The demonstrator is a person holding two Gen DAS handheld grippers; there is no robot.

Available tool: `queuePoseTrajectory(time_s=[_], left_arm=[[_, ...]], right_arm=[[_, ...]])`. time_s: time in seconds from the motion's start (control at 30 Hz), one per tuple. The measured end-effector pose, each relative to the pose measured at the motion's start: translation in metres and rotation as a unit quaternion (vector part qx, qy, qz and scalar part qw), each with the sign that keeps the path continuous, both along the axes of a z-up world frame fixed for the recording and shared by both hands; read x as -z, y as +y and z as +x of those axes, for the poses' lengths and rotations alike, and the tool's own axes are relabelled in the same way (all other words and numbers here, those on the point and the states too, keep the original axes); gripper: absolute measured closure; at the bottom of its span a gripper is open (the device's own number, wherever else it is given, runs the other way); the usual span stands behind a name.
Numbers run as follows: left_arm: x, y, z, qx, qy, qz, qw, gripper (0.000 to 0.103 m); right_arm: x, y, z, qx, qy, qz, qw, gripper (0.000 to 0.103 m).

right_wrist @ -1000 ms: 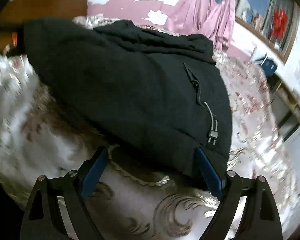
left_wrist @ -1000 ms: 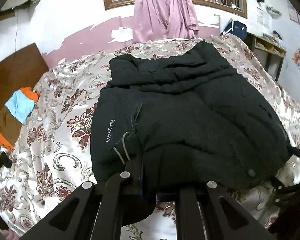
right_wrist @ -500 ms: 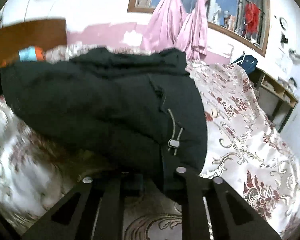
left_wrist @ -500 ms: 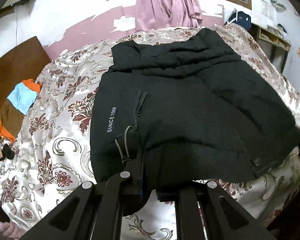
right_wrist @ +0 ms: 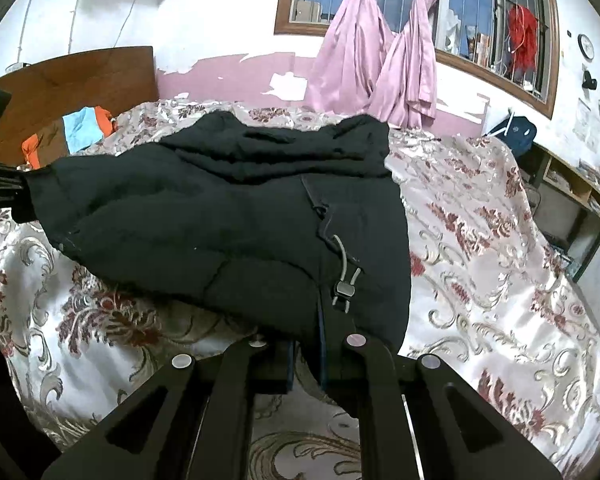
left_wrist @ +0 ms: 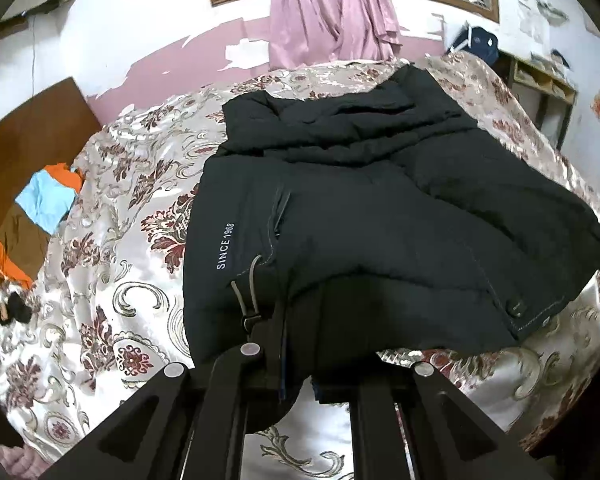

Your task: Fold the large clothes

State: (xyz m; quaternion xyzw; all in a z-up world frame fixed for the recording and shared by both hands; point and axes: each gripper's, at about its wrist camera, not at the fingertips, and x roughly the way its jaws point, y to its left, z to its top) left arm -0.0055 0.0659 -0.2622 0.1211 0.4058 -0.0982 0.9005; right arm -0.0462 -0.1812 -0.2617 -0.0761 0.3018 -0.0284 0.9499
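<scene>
Black and padded, the jacket (left_wrist: 380, 216) lies spread across a bed (left_wrist: 112, 264) covered in shiny floral fabric, its collar end toward the far wall and its hem toward me. I judge the fold as barely begun: the garment is still mostly flat, with some bunching near the collar, and no half has been laid over the other yet. What I have done is take hold of the hem at both near corners. My left hand-held gripper (left_wrist: 296, 364) is clamped on the hem beside a toggle cord (left_wrist: 250, 292) and the printed words "SINCE 1968". My right hand-held gripper (right_wrist: 306, 356) is clamped on the opposite hem corner, just below another toggle cord (right_wrist: 346, 276), with that corner raised a little off the bed. The jacket stretches away from both grippers, directly ahead. Left to do, in my judgement: carry the hem toward the collar, then tidy.
</scene>
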Motion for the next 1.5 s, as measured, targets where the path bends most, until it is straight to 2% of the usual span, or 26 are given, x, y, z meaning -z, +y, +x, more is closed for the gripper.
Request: queuePoseTrajectory(time_s=[0.3, 0.73, 1.5], left_arm=[[-0.008, 0.0, 0.005, -0.017, 0.004, -0.012, 0.9998, 0.094], [-0.019, 0.006, 0.01, -0.025, -0.002, -0.029, 0.9993, 0.094], [-0.024, 0.004, 0.016, -0.028, -0.002, -0.039, 0.9988, 0.094]], right_arm=[[-0.026, 0.006, 0.007, -0.012, 0.004, -0.007, 1.0, 0.095], [-0.054, 0.006, 0.018, -0.009, -0.003, 0.012, 1.0, 0.095], [-0.059, 0.008, 0.019, -0.009, -0.003, 0.015, 1.0, 0.095]])
